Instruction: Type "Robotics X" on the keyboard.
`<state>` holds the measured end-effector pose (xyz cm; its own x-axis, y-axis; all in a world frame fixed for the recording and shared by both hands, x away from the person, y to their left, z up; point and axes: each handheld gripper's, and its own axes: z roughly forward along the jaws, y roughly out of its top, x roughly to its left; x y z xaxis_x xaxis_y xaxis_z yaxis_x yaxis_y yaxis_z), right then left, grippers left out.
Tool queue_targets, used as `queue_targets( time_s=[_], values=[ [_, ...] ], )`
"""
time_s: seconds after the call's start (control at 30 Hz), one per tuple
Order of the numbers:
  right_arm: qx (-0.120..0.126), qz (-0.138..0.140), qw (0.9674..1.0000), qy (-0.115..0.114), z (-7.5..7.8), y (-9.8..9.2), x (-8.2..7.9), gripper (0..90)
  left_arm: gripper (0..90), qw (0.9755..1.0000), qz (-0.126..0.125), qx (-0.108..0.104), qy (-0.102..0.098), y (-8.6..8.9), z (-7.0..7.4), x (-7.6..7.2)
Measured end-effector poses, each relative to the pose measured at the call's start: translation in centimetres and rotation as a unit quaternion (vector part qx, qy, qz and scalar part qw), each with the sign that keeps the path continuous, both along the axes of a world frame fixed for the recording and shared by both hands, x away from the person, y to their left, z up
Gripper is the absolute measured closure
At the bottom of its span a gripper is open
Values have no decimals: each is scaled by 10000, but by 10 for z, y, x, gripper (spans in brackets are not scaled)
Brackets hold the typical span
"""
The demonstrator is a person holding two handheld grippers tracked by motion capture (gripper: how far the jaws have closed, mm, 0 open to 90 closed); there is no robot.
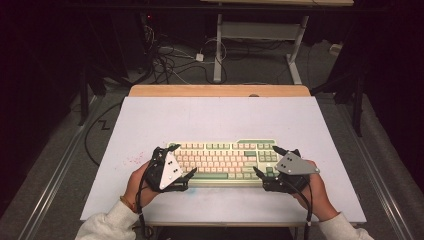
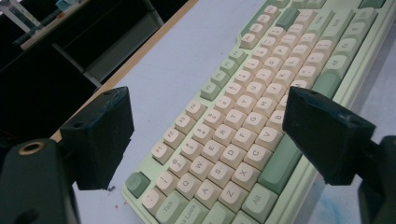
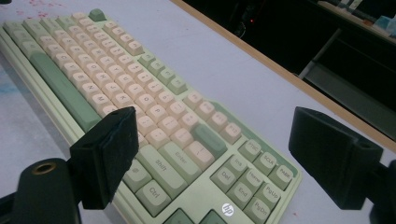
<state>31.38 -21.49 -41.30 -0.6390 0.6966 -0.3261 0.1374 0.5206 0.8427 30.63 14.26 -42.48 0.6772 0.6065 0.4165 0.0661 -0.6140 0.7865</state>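
A pale green keyboard point(image 1: 225, 161) with cream and green keys lies flat near the front middle of the white table top point(image 1: 215, 117). My left gripper point(image 1: 184, 160) is open at the keyboard's left end, one jaw at the far corner and one at the near edge. In the left gripper view the keyboard point(image 2: 261, 79) runs between the wide-apart jaws of the left gripper point(image 2: 210, 121). My right gripper point(image 1: 265, 160) is open across the right end in the same way. The right gripper point(image 3: 217, 140) hovers over the keyboard point(image 3: 93, 60) near its navigation keys. Neither holds anything.
A wooden strip point(image 1: 220, 90) borders the table's far edge. Faint red specks point(image 1: 132, 160) mark the board left of the keyboard. Behind the table, cables point(image 1: 170, 60) lie on the floor beside a white desk frame point(image 1: 260, 35). The surroundings are dark.
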Motion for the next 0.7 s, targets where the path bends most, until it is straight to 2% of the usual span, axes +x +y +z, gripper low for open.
queue_targets(
  time_s=[0.1, 0.43, 0.7],
  values=[
    [120, 70, 9999, 68, 1, -4, -2, 165, 159, 10000, -10, -43, 53, 3, -1, -3],
    [4, 35, 10000, -59, 1, -8, -9, 166, 159, 10000, -28, 34, 0, 9, -4, -10],
    [59, -53, 9999, -108, 3, -18, -15, 165, 159, 10000, 7, 32, 10, 18, -7, -16]
  ],
)
